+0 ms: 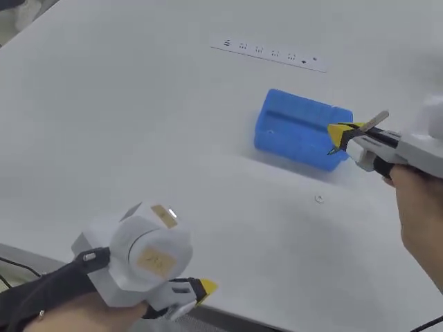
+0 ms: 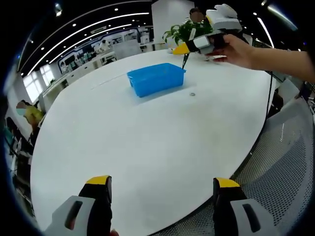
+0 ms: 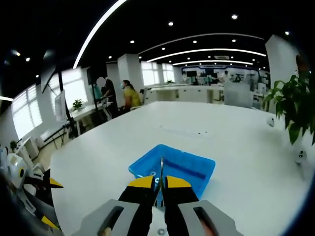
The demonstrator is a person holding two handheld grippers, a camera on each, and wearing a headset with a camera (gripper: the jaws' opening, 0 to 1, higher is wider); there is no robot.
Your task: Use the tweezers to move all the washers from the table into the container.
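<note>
head view has the right gripper [image 1: 336,135], jaws clamped on thin metal tweezers [image 1: 374,123], over the blue plastic container [image 1: 297,128], with one small metal washer [image 1: 319,198] lying on the white tabletop [image 1: 138,124] near it toward the right edge, apparently yet to be moved, while the left gripper [image 2: 161,182] hangs at the near edge, jaws apart.

Blue container [image 1: 299,140], white table [image 1: 138,104], silver tweezers [image 1: 375,122], yellow-tipped fingers [image 3: 141,182].

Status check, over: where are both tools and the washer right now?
Left tool open, low at table edge. Right tool shut on tweezers by blue container. One washer on table, outside container. Nothing lies between them.
</note>
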